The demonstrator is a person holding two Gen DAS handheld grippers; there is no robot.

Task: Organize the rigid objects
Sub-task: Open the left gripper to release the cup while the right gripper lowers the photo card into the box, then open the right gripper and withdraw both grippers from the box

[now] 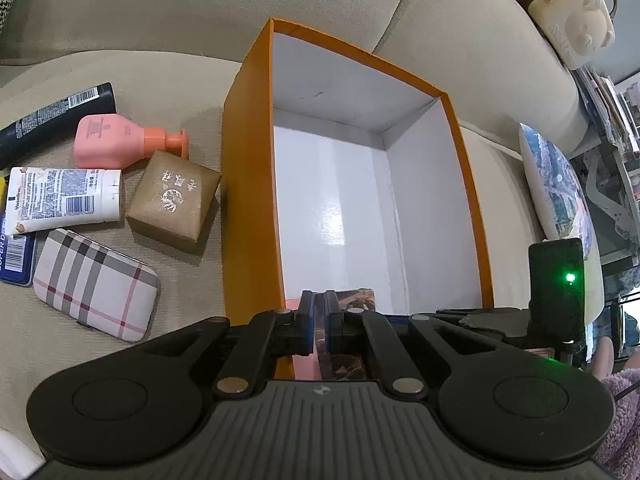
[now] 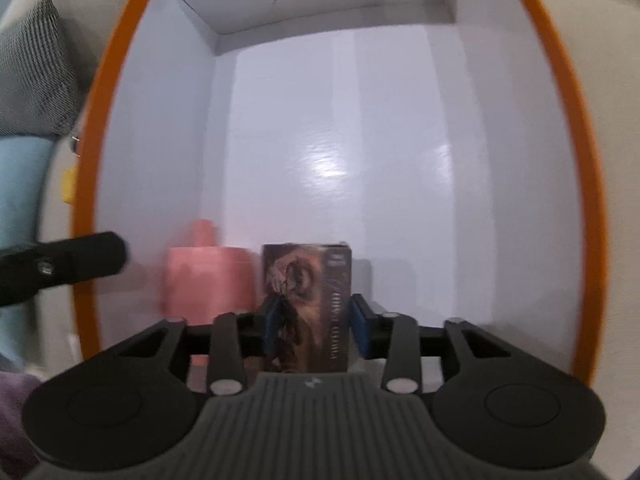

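A beige fabric sofa [image 1: 120, 12] carries an open orange cardboard box with a glossy white inside [image 1: 256, 128], its floor mostly bare. The right gripper [image 2: 314, 328] reaches down into this box with a small dark printed carton [image 2: 307, 300] standing between its blue pads; the left pad seems against it, the right one slightly off, so I judge the placing step is ending with the carton let go. A pink object [image 2: 208, 276] sits blurred just beside it.

The left gripper [image 1: 319, 322] is clenched over the near orange wall; whether it pinches that wall is unclear.

Waiting left of the box are 4 clear items: pink pump bottle [image 1: 108, 140], brown square box [image 1: 174, 196], white lotion tube [image 1: 64, 198], plaid case [image 1: 94, 282]. Next comes lifting the right gripper clear, then fetching 1 of these.

The black tube [image 1: 52, 120] and blue pack [image 1: 16, 252] are cut off at the frame's edge.
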